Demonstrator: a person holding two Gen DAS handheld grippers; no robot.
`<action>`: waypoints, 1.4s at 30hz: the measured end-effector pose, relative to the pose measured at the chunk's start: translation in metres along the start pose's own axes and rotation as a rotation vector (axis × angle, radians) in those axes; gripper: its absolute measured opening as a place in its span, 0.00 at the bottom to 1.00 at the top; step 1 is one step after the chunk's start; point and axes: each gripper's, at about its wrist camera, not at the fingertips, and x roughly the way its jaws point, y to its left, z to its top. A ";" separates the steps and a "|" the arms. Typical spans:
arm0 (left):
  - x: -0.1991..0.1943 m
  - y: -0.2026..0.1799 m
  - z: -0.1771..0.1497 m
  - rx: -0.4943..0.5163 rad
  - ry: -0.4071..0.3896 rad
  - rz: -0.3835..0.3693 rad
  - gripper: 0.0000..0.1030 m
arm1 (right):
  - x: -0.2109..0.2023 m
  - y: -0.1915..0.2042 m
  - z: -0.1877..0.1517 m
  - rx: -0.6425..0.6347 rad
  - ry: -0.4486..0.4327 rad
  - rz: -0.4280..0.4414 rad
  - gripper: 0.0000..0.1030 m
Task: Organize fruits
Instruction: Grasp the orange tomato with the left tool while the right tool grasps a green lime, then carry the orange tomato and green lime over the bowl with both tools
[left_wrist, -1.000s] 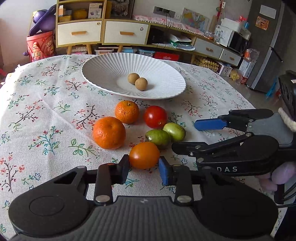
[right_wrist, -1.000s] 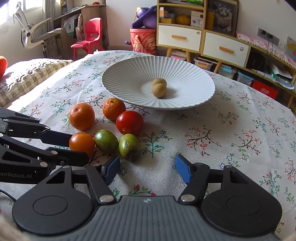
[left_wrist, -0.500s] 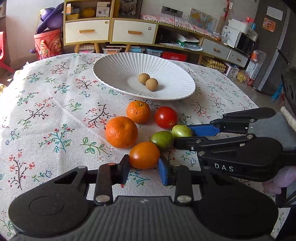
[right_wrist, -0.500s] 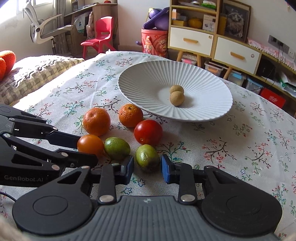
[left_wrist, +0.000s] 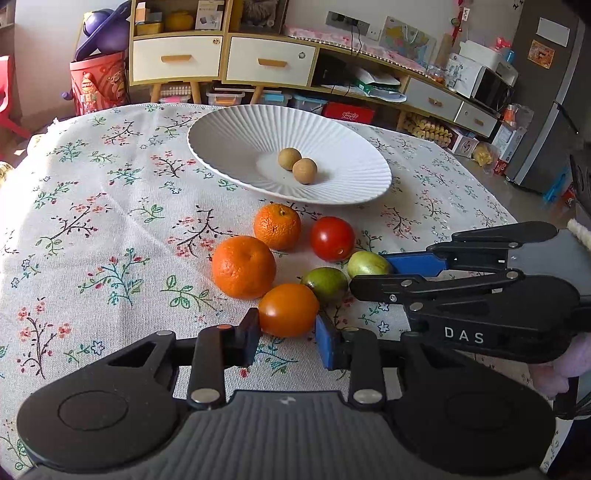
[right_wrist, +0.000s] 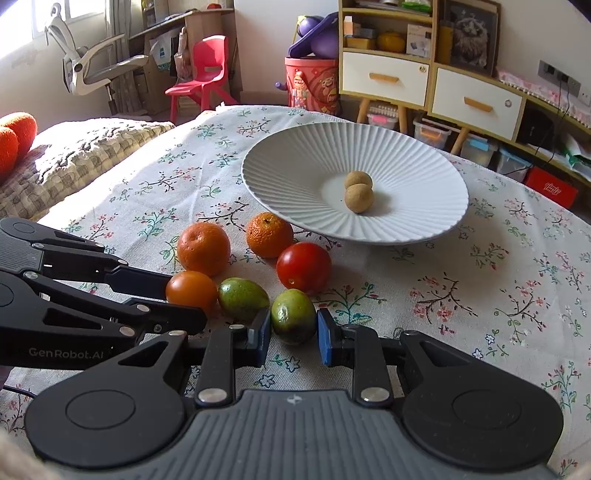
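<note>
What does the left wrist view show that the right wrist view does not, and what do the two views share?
Only the left wrist view shows the grey refrigerator and white microwave.

Only the right wrist view shows the red plastic chair and office chair.

Both show the white ribbed plate holding two longans, the left gripper shut on the orange tomato, and the right gripper shut on a green fruit.

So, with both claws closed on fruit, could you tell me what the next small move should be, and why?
Probably lift both straight up. The left claw grips the orange tomato and the right claw a green fruit, both low on the tablecloth, with the plate just beyond.
</note>
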 end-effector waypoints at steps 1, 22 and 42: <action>0.000 0.000 0.001 0.000 -0.002 0.000 0.16 | -0.001 0.000 0.001 0.003 -0.001 0.002 0.23; -0.001 -0.010 0.043 -0.017 -0.102 0.018 0.16 | -0.021 -0.019 0.030 0.048 -0.111 -0.057 0.23; 0.045 -0.011 0.083 0.049 -0.096 0.079 0.16 | 0.010 -0.052 0.051 0.084 -0.105 -0.105 0.23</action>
